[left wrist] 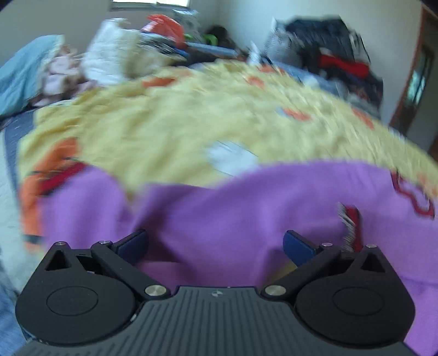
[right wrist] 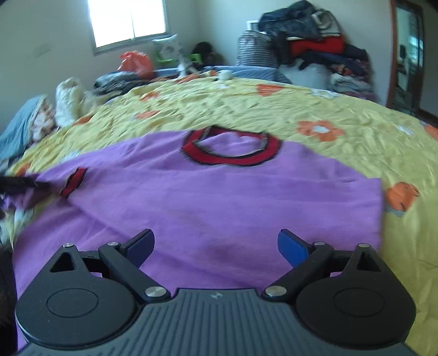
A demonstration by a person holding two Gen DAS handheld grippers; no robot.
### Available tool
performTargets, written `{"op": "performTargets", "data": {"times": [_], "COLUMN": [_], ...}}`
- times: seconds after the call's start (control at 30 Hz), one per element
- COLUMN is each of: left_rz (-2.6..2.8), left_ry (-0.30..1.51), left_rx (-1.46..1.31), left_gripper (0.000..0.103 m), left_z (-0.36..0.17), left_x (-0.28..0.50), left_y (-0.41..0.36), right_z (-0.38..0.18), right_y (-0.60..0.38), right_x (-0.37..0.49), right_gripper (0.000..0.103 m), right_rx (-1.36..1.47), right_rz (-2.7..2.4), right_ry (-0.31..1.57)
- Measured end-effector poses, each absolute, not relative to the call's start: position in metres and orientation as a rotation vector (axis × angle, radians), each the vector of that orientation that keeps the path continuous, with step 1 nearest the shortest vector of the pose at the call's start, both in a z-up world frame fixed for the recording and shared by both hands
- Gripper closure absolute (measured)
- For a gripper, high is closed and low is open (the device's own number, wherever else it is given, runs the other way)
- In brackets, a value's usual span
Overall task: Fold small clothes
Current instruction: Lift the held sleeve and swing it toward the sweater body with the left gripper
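A small purple sweater (right wrist: pixel 208 197) lies spread on the bed, on a yellow bedspread (right wrist: pixel 342 109) printed with orange flowers. In the right wrist view its red-and-black collar (right wrist: pixel 232 149) sits at the far edge of the garment, so the neck points away from the camera toward the far wall and the body runs from the collar back toward the fingers; its long axis lies along that near-to-far line. The right side of the garment ends in a straight edge, with bare bedspread beside it. On the left a sleeve reaches out sideways, ending in a red cuff (right wrist: pixel 74 182), and the dark tip of the other tool touches the cloth just beside that cuff. The right gripper (right wrist: pixel 216 245) hangs over the lower body of the sweater with its blue-padded fingers (right wrist: pixel 293 247) spread wide and nothing pinched between them; the fabric lies flat beneath the gap. The left wrist view is blurred. There the left gripper (left wrist: pixel 216 243) also has its fingers splayed apart, released, with purple cloth bunched below and between them but not clamped by the pads. A red cuff (left wrist: pixel 353 224) stands up just beyond its right-hand finger, and part of the collar trim shows at the right edge. Piled clothes (right wrist: pixel 314 41) lie at the far side of the room, under a bright window (right wrist: pixel 128 22).
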State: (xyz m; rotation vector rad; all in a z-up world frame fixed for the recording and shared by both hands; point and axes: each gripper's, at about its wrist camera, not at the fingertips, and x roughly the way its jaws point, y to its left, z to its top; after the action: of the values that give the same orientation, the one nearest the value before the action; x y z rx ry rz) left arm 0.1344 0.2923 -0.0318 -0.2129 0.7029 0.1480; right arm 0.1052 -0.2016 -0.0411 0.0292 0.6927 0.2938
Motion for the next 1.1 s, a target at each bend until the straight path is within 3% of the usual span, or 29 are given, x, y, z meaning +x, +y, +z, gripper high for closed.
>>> {"op": "performTargets", "data": {"times": [0.13,0.43,0.83,1.1], "left_rz": [0.173,0.150,0.064,-0.038], "left_ry": [0.559,0.670,0.545,0.661], "left_rx": [-0.323,-0.656,-0.652,-0.840], "left_gripper": [0.000,0.000,0.000,0.002], "left_z": [-0.012,-0.034,-0.001,-0.045], "left_x": [0.105,0.117,0.101,0.130], "left_y": [0.374,0.479,0.470,0.485], "right_z": [-0.043,-0.052,-0.059,-0.063], "right_y": [-0.178,-0.158,-0.159,-0.149], "right_x": [0.087,0.078,0.079,0.076], "right_gripper": [0.005,0.005,0.005,0.005], "right_rx": [-0.047,-0.076,-0.007,-0.084], "right_rz": [0.327,0.381,0.382,0.345], "right_ry": [0.635,0.649,0.685,0.714]}}
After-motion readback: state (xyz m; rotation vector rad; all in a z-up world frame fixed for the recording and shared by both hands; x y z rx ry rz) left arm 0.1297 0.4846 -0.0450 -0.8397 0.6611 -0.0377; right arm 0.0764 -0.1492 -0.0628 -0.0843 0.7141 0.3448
